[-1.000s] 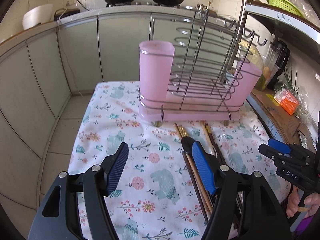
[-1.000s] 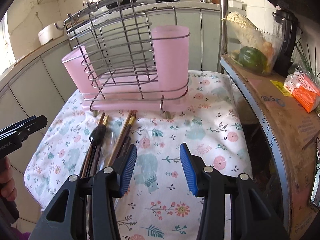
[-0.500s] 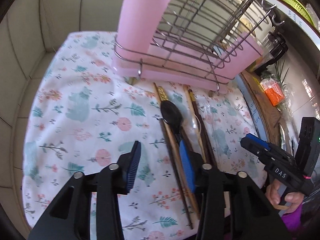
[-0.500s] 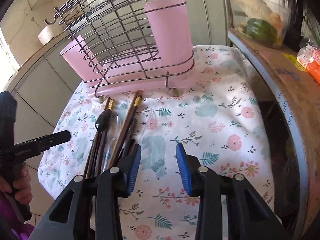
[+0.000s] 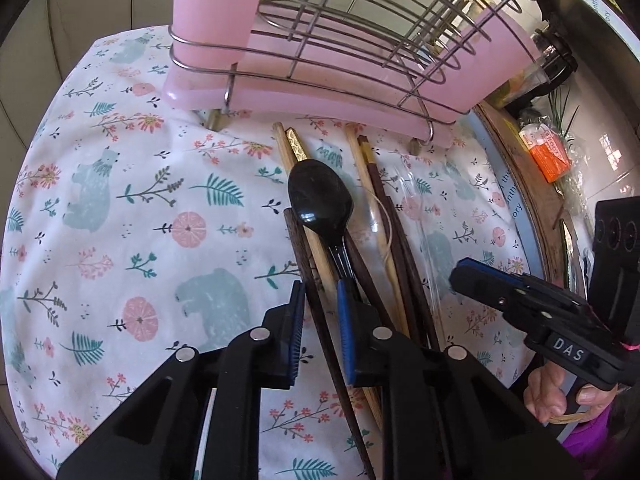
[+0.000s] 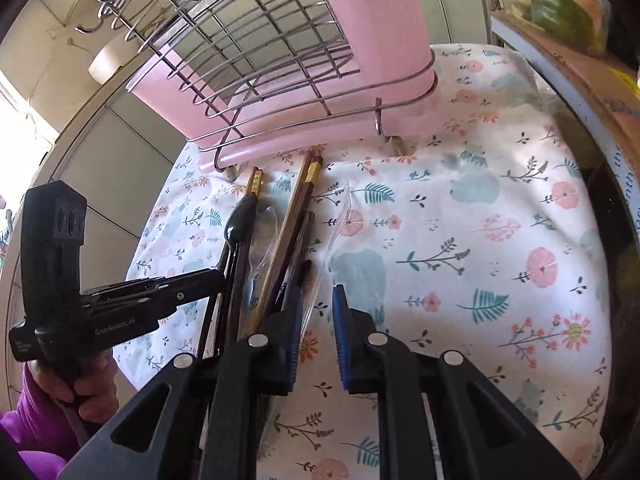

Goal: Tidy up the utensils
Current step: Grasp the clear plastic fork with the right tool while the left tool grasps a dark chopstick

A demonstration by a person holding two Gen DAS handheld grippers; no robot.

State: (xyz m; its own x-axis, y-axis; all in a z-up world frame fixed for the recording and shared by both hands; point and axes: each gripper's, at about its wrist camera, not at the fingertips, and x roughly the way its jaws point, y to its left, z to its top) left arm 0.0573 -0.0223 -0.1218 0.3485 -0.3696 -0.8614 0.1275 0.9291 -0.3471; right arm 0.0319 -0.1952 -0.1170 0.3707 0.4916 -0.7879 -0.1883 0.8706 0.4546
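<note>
A black spoon (image 5: 320, 200), several wooden and dark chopsticks (image 5: 376, 208) and a clear plastic utensil (image 5: 416, 216) lie in a bundle on the floral cloth (image 5: 132, 208). My left gripper (image 5: 320, 300) is low over the bundle, its jaws a narrow gap apart around a dark chopstick (image 5: 316, 304). My right gripper (image 6: 316, 304) is low at the bundle's right edge, jaws a narrow gap apart over the clear utensil (image 6: 320, 280). A wire rack with pink cups (image 5: 216, 32) stands behind; it also shows in the right wrist view (image 6: 384, 28).
A brown ledge (image 5: 532, 184) with an orange packet (image 5: 548, 152) runs along the right of the cloth. Grey cabinet doors (image 6: 116, 152) stand behind the rack. Green vegetables (image 6: 560, 8) sit on the ledge.
Both grippers have come down and forward toward the utensil bundle. Both pairs of jaws have narrowed. The left one now straddles a dark chopstick.
</note>
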